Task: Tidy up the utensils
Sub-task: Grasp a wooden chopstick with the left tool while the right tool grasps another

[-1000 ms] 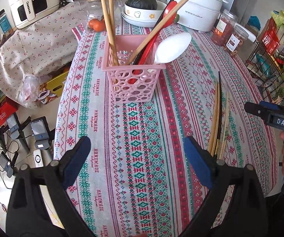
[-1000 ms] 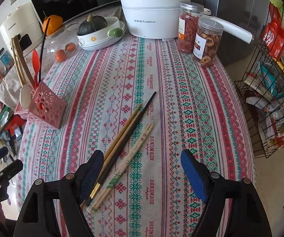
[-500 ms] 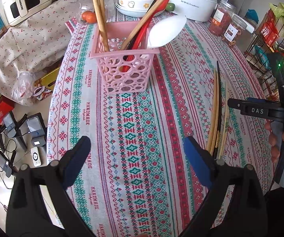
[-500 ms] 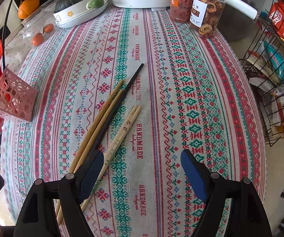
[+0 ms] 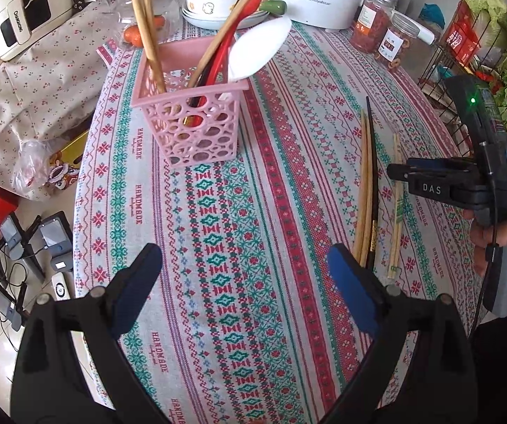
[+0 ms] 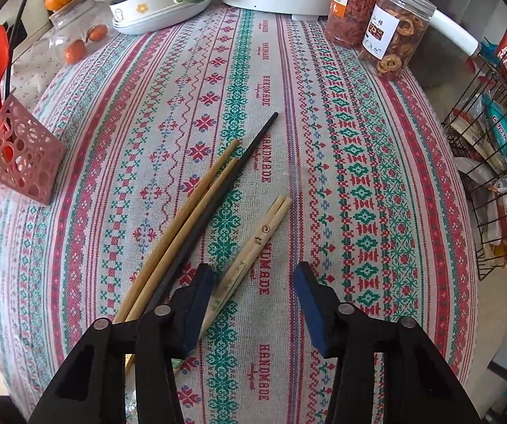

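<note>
Right tool: my right tool (image 6: 253, 304) points down at the counter (image 6: 377, 162) under its patterned woven cloth; its jaws have just been closing and now stand half-closed, gripping nothing.
Pale chopsticks: the pair of pale printed bamboo chopsticks (image 6: 253, 251) lies flat, running from 7 o'clock to 1 o'clock; its near end passes beside my left blue pad (image 6: 200, 304), and I cannot tell whether they touch.
Other chopsticks: two brown bamboo chopsticks (image 6: 179, 222) and one black chopstick (image 6: 225, 190) lie just beside them, toward 10 o'clock.
Holder: the pink openwork plastic basket (image 5: 190, 120) stands upright at 11 o'clock in my left view, holding brown chopsticks, a red spoon and a white plastic spoon (image 5: 257, 53).
Left tool: my left tool (image 5: 246, 282) hangs released, wide open above bare cloth.
</note>
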`<state>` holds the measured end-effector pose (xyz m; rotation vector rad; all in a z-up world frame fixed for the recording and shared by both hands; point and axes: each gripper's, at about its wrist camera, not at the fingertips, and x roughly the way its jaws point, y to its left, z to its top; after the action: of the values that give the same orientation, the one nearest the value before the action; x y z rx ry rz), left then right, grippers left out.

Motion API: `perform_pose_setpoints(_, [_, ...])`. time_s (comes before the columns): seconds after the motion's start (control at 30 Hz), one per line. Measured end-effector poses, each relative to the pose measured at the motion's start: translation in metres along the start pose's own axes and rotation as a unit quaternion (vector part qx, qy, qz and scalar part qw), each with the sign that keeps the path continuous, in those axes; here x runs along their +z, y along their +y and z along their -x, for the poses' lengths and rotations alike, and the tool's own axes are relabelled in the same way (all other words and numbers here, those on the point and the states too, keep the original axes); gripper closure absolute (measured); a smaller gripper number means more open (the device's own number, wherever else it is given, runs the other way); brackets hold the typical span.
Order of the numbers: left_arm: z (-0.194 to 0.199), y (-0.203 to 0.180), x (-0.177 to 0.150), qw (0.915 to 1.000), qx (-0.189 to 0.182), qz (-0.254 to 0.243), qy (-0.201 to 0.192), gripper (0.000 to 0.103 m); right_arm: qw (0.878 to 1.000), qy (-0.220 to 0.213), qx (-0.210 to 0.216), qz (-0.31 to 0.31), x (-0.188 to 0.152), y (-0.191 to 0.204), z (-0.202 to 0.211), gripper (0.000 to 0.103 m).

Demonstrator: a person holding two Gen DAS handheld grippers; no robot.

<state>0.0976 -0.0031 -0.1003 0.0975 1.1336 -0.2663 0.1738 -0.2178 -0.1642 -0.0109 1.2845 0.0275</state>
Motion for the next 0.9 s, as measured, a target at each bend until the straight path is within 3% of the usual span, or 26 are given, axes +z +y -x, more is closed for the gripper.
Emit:
perform_pose_setpoints(0.07, [0.002,-0.006,-0.001,0.9999,0.000,-0.014,-0.005,0.008,1.000,0.005,0.014,0.007,-0.003,-0.002,0.002,0.086])
perform_pose_setpoints(0.17, [0.005,-0.017,-0.003,0.9993,0.001,-0.035,-0.009,0.008,0.999,0.019,0.042,-0.015,-0.006,-0.020,0.005,0.098])
perform_pose_setpoints(0.33, [0.009,-0.039,-0.005,0.9982,-0.012,-0.057,-0.015,0.019,0.995,0.027,0.074,-0.054,-0.010,-0.047,0.012,0.098])
perform_pose_setpoints(0.47, [-0.001,-0.068,-0.003,0.9958,-0.022,-0.089,0.002,0.049,0.994,0.005,0.087,-0.059,-0.010,-0.063,0.032,0.098])
perform_pose_setpoints(0.57, [-0.014,-0.090,0.004,0.9943,-0.034,-0.099,0.018,0.063,0.994,-0.008,0.093,-0.063,-0.011,-0.076,0.046,0.098])
perform_pose_setpoints(0.77, [-0.047,-0.119,0.035,0.9947,-0.044,-0.081,0.045,0.081,0.991,-0.018,0.115,-0.073,-0.015,-0.099,0.062,0.098])
perform_pose_setpoints(0.9, [-0.063,-0.125,0.057,0.9963,-0.044,-0.051,0.054,0.087,0.989,-0.023,0.122,-0.074,-0.016,-0.107,0.068,0.098])
